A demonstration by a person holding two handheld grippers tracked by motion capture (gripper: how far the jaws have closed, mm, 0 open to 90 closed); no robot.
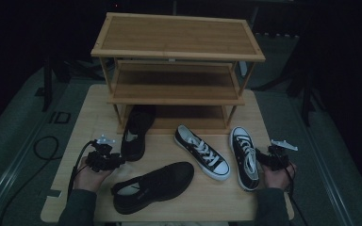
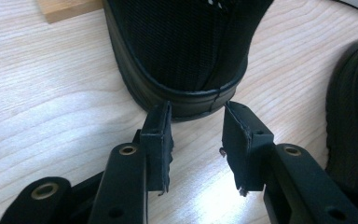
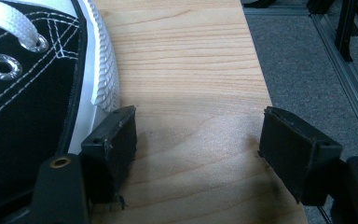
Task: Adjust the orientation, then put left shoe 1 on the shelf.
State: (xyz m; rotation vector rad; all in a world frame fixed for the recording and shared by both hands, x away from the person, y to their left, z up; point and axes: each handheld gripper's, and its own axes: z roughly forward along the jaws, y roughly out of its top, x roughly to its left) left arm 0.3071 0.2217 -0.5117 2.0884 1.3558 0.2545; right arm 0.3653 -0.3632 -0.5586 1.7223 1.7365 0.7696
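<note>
A black shoe [image 1: 136, 132] lies with its toe under the lowest shelf of a wooden rack [image 1: 176, 52]. My left gripper [image 1: 118, 159] is at the shoe's heel. In the left gripper view the heel [image 2: 186, 56] stands just ahead of the open left gripper [image 2: 196, 126], and the pads do not press on it. A second black shoe [image 1: 153, 186] lies near the front edge and appears as the second black shoe [image 2: 349, 130] in that view. My right gripper [image 1: 263, 158] is open beside a black-and-white sneaker [image 1: 245, 157]. The right gripper view has that sneaker [image 3: 32, 79] left of the empty right gripper [image 3: 198, 135].
Another black-and-white sneaker [image 1: 202, 151] lies at the table's middle, angled toward the rack. The rack's middle shelf [image 1: 176, 87] and top are bare. The table's right edge [image 3: 256, 74] runs close to my right gripper, with grey floor [image 3: 307, 70] beyond it.
</note>
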